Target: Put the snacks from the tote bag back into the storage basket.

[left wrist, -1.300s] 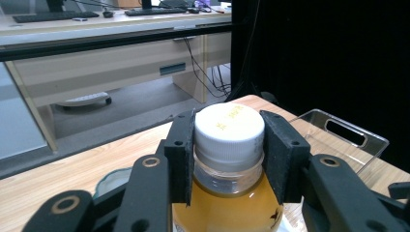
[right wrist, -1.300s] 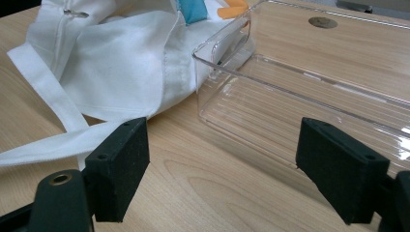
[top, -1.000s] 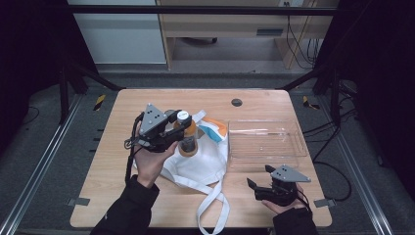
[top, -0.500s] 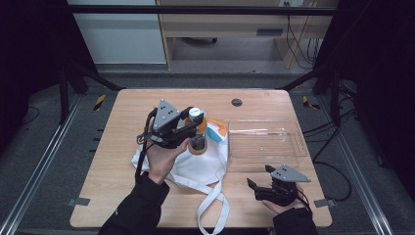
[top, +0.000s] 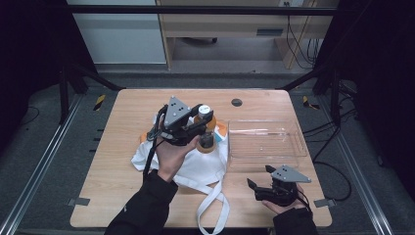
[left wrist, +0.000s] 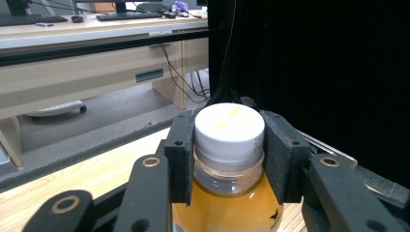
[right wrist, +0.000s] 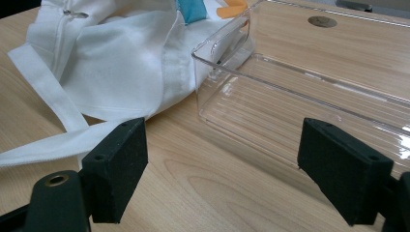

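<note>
High view: at centre frame the left gripper holds a clear plastic bottle of amber liquid with a white cap above the white cloth bag.

Left gripper view: its jaws clamp the bottle's neck.

Right gripper view: the right gripper has jaws spread wide and empty over the wooden surface, near the clear plastic tray.

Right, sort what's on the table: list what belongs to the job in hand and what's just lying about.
In the job:
- bottle of amber liquid with a white cap, clamped in the left tongs
- white cloth bag beneath it
- clear plastic tray beside the bag

Lying about:
- dark round insert in the table top
- right tongs, open, resting idle near the tray
</note>
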Demonstrator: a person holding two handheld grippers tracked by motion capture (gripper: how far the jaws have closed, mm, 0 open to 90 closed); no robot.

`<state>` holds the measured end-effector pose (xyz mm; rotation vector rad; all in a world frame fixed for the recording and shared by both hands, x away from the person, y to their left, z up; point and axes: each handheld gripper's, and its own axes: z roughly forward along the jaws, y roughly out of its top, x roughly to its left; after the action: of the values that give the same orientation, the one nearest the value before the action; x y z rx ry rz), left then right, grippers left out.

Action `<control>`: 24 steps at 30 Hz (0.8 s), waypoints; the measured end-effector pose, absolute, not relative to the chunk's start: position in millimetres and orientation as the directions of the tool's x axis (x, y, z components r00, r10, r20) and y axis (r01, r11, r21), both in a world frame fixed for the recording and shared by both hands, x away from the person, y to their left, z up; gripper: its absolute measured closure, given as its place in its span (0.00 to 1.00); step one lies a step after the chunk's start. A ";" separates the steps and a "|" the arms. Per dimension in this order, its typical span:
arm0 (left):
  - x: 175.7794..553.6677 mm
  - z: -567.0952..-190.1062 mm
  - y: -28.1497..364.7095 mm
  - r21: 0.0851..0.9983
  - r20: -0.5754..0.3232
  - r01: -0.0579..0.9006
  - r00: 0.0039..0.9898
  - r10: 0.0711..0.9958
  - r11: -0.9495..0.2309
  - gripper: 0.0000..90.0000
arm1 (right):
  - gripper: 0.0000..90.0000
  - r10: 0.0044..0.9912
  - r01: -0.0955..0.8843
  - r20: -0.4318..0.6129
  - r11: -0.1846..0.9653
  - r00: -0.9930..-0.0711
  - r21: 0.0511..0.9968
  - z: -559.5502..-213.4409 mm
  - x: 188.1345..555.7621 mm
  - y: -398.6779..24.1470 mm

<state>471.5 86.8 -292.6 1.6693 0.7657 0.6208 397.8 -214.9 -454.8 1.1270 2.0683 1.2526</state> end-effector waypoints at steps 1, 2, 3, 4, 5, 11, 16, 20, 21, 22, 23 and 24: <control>471.4 -292.5 85.4 0.975 0.006 0.164 0.650 0.760 -0.148 0.65 | 0.20 0.833 0.402 0.018 0.248 -0.553 0.881 -454.9 398.0 -214.9; 471.4 -292.1 82.9 0.975 0.004 0.165 0.653 0.758 -0.147 0.65 | 0.20 0.833 0.402 0.018 0.248 -0.553 0.881 -454.9 398.0 -214.9; 471.4 -292.1 82.9 0.975 0.004 0.165 0.653 0.758 -0.147 0.65 | 0.20 0.833 0.402 0.018 0.248 -0.553 0.881 -454.9 398.0 -214.9; 471.3 -291.8 81.8 0.975 0.005 0.165 0.655 0.756 -0.149 0.65 | 0.20 0.833 0.402 0.018 0.248 -0.553 0.881 -454.9 397.9 -214.9; 471.0 -290.8 78.9 0.975 0.004 0.163 0.659 0.753 -0.148 0.65 | 0.20 0.834 0.405 0.022 0.244 -0.552 0.881 -454.9 397.8 -214.8; 471.1 -286.7 68.0 0.977 0.009 0.154 0.668 0.744 -0.149 0.65 | 0.20 0.833 0.405 0.024 0.244 -0.553 0.881 -455.0 397.9 -214.8; 472.3 -284.8 60.8 0.977 0.006 0.153 0.674 0.739 -0.147 0.65 | 0.20 0.832 0.405 0.026 0.242 -0.554 0.882 -455.2 397.9 -214.5; 473.6 -284.7 52.2 0.976 0.008 0.154 0.683 0.731 -0.154 0.65 | 0.20 0.832 0.405 0.027 0.241 -0.554 0.882 -455.3 398.0 -214.4; 473.9 -285.3 48.3 0.976 0.008 0.153 0.687 0.727 -0.156 0.65 | 0.20 0.831 0.405 0.028 0.242 -0.556 0.882 -455.3 397.9 -214.3; 473.9 -285.3 48.3 0.976 0.008 0.153 0.687 0.727 -0.156 0.65 | 0.20 0.831 0.405 0.028 0.242 -0.556 0.882 -455.3 397.9 -214.3; 474.4 -286.1 44.3 0.975 0.012 0.153 0.693 0.721 -0.164 0.65 | 0.20 0.830 0.402 0.022 0.247 -0.558 0.881 -455.4 398.2 -214.6; 474.4 -286.1 44.3 0.975 0.012 0.153 0.693 0.721 -0.164 0.65 | 0.20 0.830 0.403 0.022 0.248 -0.558 0.881 -455.4 398.2 -214.7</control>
<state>474.4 44.3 -286.1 1.6921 0.7108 0.5824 398.2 -214.7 -455.4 1.1213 2.0730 1.2567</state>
